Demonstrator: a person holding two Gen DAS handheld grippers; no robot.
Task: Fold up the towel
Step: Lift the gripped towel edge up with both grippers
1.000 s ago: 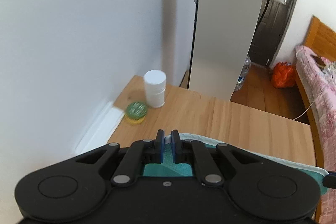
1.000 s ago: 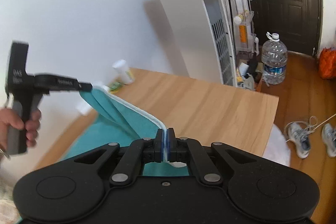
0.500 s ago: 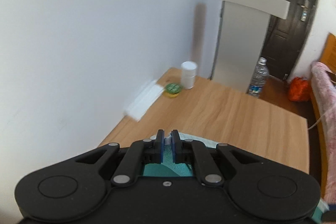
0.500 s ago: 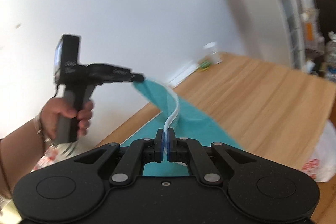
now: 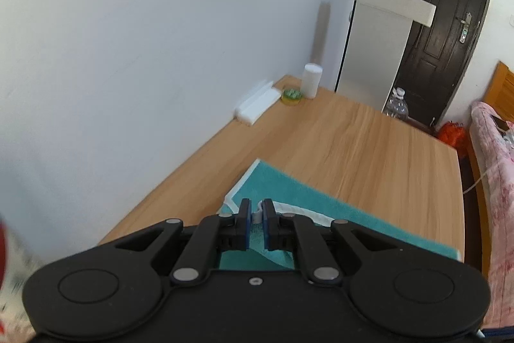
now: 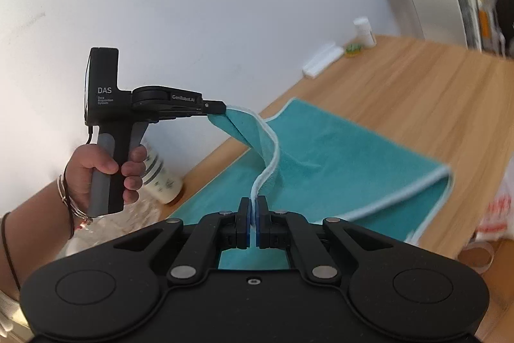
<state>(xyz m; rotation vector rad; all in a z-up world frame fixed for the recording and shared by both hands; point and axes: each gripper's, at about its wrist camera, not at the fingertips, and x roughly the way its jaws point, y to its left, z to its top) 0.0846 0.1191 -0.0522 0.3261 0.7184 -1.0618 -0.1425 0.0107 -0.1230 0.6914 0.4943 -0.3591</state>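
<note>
Teal terry towel (image 6: 337, 169) with white piping is pinched between the closed pads of the right gripper (image 6: 252, 222) and the left gripper (image 5: 255, 222). Both have pulled back since a second ago, so its far part now lies flat on the light wooden table (image 5: 369, 147) toward 12 o'clock. I judge the fold half done.

left wrist: faces door (image 5: 440, 21) | right wrist: leftward, blurry | shared: table (image 5: 369, 147)
</note>
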